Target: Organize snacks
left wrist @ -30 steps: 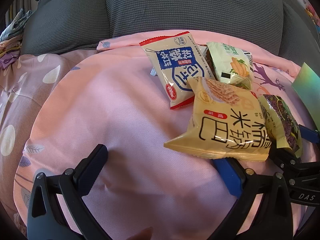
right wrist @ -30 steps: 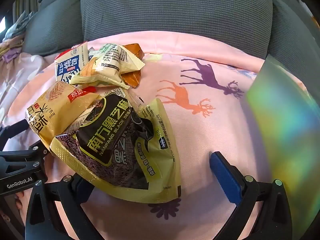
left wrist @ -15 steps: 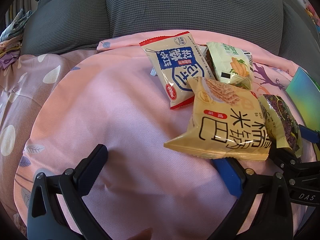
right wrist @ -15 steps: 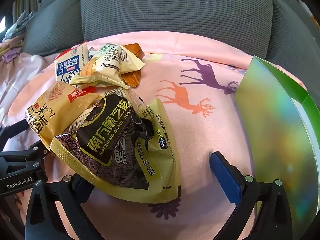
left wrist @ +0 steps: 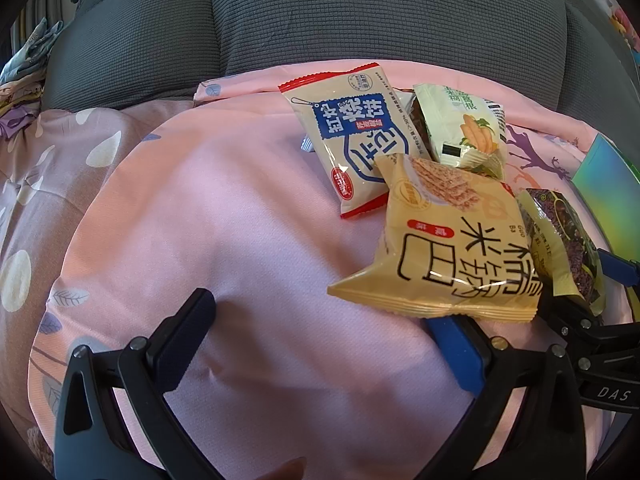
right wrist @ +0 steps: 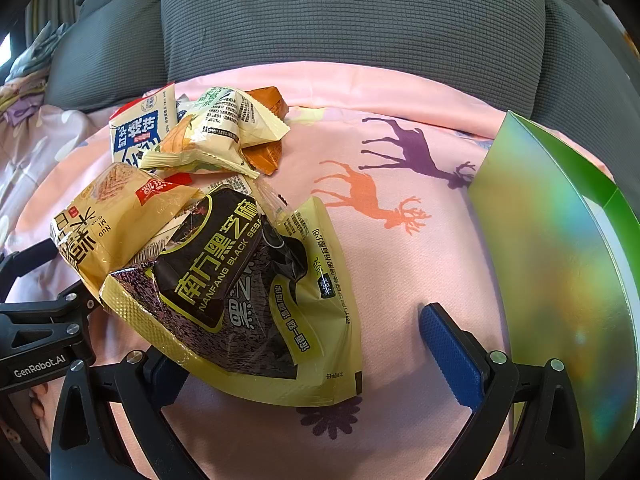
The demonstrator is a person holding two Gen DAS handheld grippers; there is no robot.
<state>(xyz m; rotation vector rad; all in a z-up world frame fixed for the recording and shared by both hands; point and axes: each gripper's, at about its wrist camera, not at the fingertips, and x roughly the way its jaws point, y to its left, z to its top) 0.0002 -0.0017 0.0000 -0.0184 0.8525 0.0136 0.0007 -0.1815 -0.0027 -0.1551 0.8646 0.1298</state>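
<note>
Pink bedding printed with deer covers a sofa seat, and grey cushions close off its far edge. Snack packets lie in a loose heap toward the seat's middle: a white-and-blue packet farthest back, a pale green packet beside it with a small orange packet tucked behind, then a yellow packet and a black sesame bag at the near side, overlapping one another. The left gripper has its fingers spread wide over bare bedding; its right finger sits under the yellow packet's near edge, and the left side of the seat lies open to the mauve leaf-print cover. The right gripper is also wide apart, gripping nothing; its left finger is hidden beneath the sesame bag's near corner. A shiny green box stands at the seat's right edge, with clear bedding between it and the heap.
</note>
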